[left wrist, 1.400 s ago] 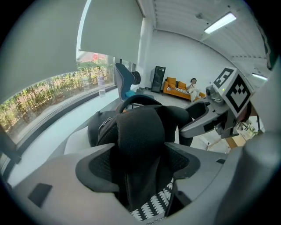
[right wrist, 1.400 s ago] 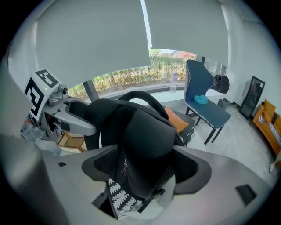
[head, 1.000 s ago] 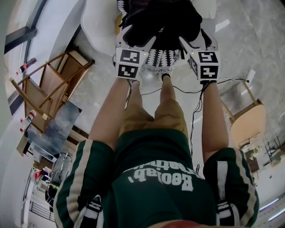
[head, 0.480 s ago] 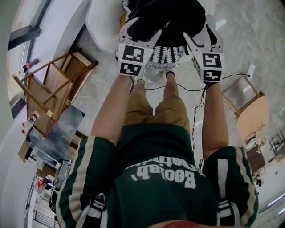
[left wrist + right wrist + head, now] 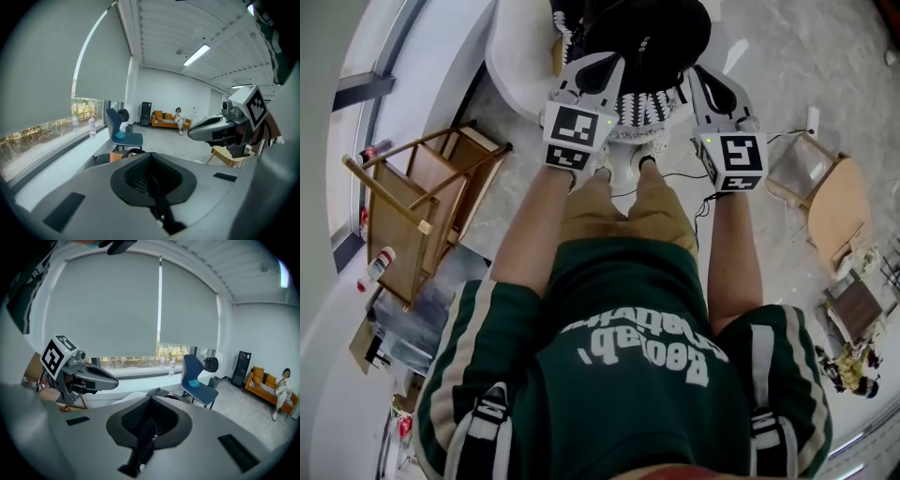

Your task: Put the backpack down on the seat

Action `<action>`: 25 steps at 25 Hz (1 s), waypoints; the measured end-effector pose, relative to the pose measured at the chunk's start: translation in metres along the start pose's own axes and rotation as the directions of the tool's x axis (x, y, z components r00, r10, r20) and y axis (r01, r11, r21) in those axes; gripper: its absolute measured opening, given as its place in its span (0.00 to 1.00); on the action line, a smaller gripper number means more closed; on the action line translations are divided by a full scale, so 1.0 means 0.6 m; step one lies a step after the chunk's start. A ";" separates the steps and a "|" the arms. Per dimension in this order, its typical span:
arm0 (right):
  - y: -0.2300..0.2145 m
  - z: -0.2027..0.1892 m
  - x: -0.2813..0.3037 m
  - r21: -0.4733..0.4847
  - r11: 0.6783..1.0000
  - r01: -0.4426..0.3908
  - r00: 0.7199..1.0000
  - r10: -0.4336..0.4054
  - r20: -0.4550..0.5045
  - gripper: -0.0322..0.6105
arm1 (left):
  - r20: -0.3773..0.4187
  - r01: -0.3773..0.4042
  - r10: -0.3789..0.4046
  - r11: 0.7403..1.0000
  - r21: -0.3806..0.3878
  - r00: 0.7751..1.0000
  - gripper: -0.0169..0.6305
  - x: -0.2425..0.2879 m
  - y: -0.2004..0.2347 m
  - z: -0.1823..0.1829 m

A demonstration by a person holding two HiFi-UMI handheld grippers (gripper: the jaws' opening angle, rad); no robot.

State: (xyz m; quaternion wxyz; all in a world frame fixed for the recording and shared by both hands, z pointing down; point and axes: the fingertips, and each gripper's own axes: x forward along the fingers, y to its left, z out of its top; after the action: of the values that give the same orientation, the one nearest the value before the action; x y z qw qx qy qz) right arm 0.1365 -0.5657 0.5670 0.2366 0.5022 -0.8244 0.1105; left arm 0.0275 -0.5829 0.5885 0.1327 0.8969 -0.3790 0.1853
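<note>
In the head view a black backpack (image 5: 652, 33) hangs in front of the person, over a black-and-white patterned cloth (image 5: 642, 105) and beside a white seat (image 5: 511, 56). My left gripper (image 5: 602, 64) is at the backpack's left side and my right gripper (image 5: 711, 80) at its right side. Along the left gripper (image 5: 151, 180), the jaws are closing tight on a black strap (image 5: 161, 208) that runs out between them. The right gripper (image 5: 151, 420) likewise closes on a black strap (image 5: 140, 451). Most of the backpack's body is cut off by the top edge.
A wooden folding chair (image 5: 412, 206) stands at the left and a wooden chair (image 5: 834, 202) at the right. Cables (image 5: 684, 178) trail on the floor by the person's feet. Farther off are a blue chair (image 5: 123, 133) and a person on an orange sofa (image 5: 178, 119).
Both grippers and the backpack have moved up and farther from the body. Each gripper's fingers, spread before, have drawn together.
</note>
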 end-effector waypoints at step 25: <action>0.022 0.056 -0.528 -0.060 0.993 -0.098 0.936 0.113 0.333 0.10 | 0.215 -0.203 0.180 0.975 0.091 0.960 0.05 -0.290 -0.461 0.165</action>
State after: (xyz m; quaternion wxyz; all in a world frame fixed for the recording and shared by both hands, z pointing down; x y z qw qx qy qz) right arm 0.2368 -0.3277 0.3799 0.0971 0.4636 -0.8805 0.0186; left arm 0.1399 -0.3231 0.3976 0.0238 0.8764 -0.4646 0.1246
